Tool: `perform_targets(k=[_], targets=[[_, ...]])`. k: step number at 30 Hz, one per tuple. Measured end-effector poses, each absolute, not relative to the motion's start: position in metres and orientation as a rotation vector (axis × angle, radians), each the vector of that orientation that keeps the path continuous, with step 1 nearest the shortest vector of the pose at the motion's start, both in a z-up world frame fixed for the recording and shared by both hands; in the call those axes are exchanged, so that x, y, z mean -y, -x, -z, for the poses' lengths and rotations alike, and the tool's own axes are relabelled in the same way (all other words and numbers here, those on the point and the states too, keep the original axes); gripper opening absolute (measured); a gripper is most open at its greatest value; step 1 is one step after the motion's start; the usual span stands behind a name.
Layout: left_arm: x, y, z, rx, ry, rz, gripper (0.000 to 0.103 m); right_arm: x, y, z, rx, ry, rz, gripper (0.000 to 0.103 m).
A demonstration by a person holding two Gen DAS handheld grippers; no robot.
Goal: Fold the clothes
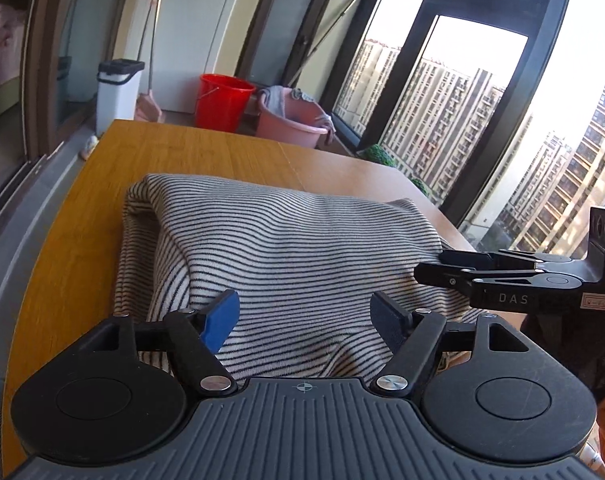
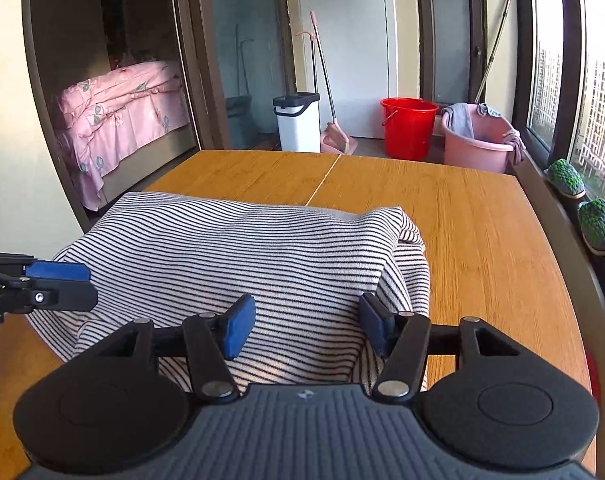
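A cream garment with thin dark stripes, soft and knitted (image 1: 286, 248), lay folded into a thick bundle on the near half of the honey-coloured wooden table (image 2: 482, 232), its far fold rounded and one layered edge showing on the window side. Both black hand-held grippers with blue pads hovered over the garment's near edge, side by side. The left gripper (image 1: 304, 314) stood with its jaws spread wide, the striped cloth lying below and between them but neither pad pressing on it. The right gripper (image 2: 307, 326) was likewise parted, somewhat less widely, with nothing pinched; its fingers (image 1: 454, 270) reached across the garment's window-side edge in the left camera's view. Beyond the garment, past the table's far end, a red plastic bucket (image 2: 408, 126) stood on the floor, a pink plastic basin draped with cloths (image 2: 476, 148) just beside it towards the window, and a white bin with a black lid (image 2: 297, 124) further from the window.
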State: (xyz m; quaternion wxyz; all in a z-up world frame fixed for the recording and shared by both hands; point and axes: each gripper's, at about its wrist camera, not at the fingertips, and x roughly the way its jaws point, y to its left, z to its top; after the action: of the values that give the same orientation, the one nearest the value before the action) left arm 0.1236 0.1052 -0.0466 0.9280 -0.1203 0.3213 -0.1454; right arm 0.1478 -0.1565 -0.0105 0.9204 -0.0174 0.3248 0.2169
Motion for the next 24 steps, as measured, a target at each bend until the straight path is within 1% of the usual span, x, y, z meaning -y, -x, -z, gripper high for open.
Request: perform_targets(k=[5,9,13,16,17,18,20,24], targets=[[-0.112,-0.127,0.051,-0.643,0.245,0.282,0.076,0.162,-0.123,0.020,-0.719,0.027,-0.441,0.060],[-0.111,-0.126,0.053,-0.635,0.230,0.268,0.077,0.165,-0.107,0.019,-0.718,0.000,-0.454,0.062],[-0.110,-0.125,0.053,-0.634,0.219,0.268,0.080,0.162,-0.103,0.014,-0.708,0.017,-0.457,0.064],[-0.109,-0.125,0.054,-0.631,0.211,0.277,0.083,0.161,-0.106,-0.002,-0.668,0.019,-0.446,0.067],[-0.109,-0.124,0.054,-0.630,0.211,0.279,0.084,0.162,-0.107,-0.009,-0.640,0.028,-0.441,0.070],[-0.108,-0.124,0.054,-0.629,0.211,0.283,0.085,0.161,-0.107,-0.016,-0.610,0.040,-0.434,0.075],[-0.108,-0.124,0.055,-0.626,0.214,0.289,0.089,0.160,-0.111,-0.031,-0.551,0.053,-0.436,0.080],[-0.105,-0.123,0.055,-0.623,0.218,0.299,0.093,0.153,-0.130,-0.041,-0.521,0.032,-0.462,0.080]])
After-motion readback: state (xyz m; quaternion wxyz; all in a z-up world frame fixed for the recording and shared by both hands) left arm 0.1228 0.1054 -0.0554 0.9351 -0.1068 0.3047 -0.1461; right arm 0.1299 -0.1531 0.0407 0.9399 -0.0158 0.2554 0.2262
